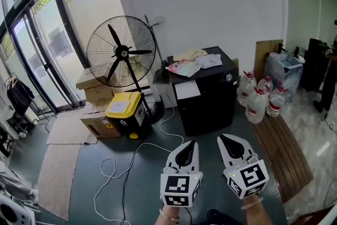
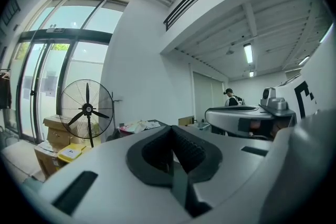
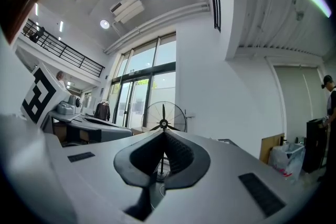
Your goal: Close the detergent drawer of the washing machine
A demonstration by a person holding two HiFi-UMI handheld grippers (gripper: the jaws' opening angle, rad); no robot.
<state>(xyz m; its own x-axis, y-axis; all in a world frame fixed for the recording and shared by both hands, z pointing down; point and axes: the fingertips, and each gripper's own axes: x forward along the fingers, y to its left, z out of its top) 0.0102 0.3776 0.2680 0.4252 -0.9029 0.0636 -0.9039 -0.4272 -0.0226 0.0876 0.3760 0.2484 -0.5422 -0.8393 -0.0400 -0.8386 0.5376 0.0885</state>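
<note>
No washing machine or detergent drawer shows in any view. In the head view both grippers are held side by side low in the frame, above a dark floor. My left gripper and right gripper have their jaws closed tip to tip, with nothing between them. They point toward a black cabinet with papers on top, well short of it. The left gripper view shows its dark pads pressed together. In the right gripper view the pads meet at the tip too.
A large standing fan is left of the cabinet, with a yellow box and cardboard boxes below it. A white cable loops over the floor. Water bottles and wooden boards lie to the right. A person stands far off.
</note>
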